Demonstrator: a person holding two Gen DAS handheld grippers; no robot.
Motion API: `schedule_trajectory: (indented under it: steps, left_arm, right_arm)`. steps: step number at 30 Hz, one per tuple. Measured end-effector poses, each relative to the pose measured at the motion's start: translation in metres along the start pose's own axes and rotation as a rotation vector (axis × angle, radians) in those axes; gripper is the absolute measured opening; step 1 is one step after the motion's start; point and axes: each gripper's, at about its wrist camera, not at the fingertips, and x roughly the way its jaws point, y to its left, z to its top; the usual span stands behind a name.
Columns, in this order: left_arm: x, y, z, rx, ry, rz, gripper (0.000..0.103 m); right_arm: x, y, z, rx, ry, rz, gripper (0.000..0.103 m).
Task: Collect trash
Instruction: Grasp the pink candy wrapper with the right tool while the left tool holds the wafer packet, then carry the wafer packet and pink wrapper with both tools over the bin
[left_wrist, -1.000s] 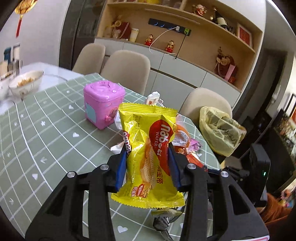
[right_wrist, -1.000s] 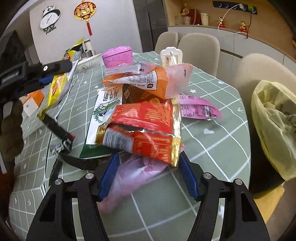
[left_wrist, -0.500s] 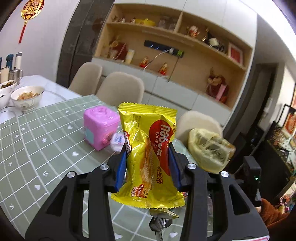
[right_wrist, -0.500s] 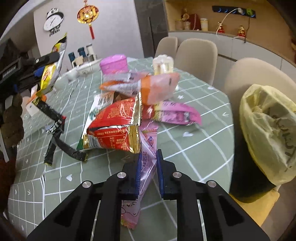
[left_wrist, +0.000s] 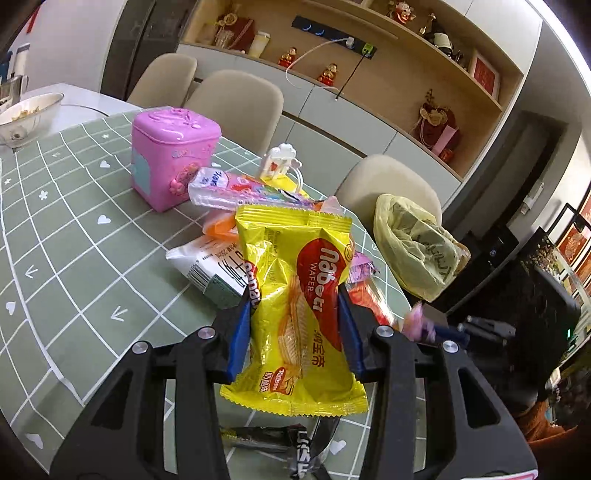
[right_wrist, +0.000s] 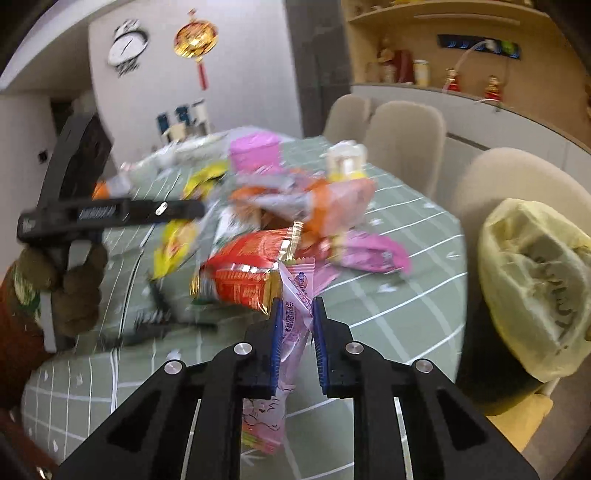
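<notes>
Between the left gripper's (left_wrist: 295, 325) clamped pads, a crinkled yellow wafer packet (left_wrist: 295, 314) stands upright.

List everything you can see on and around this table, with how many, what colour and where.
yellow wafer packet: one, yellow and red, between the left gripper's pads.
pink wrapper: one, pale pink, between the right gripper's pads.
red snack bag: one, red and gold, in the pile.
pink box: one, pink, behind the pile.
trash bag: one, pale yellow, open, beside the table.
tablecloth: one, green with white grid.
chairs: three, beige, along the far edge.
bowl: one, far left.
left gripper: black, blue pads, shut on the packet.
right gripper: black, jaws opening.
</notes>
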Motion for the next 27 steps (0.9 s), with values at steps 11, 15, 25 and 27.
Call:
schedule_trajectory:
  steps: [11,15,25,27]
  left_arm:
    - [-0.028,-0.007,0.009,0.032,-0.126,0.066,0.04]
    - [-0.031,-0.025,0.005,0.114,-0.144,0.11,0.04]
    - [-0.03,-0.058,0.003,0.166,-0.14,0.161,0.04]
    - [-0.028,-0.06,0.005,0.141,-0.136,0.16,0.04]
  right_arm:
    - [0.003,0.007,-0.011,-0.042,0.032,-0.068,0.039]
    - [0.012,-0.004,-0.022,0.006,0.083,0.002,0.039]
    - [0.0,-0.018,-0.02,-0.028,0.032,0.103,0.006]
    - [-0.006,-0.028,-0.016,-0.028,0.012,0.102,0.006]
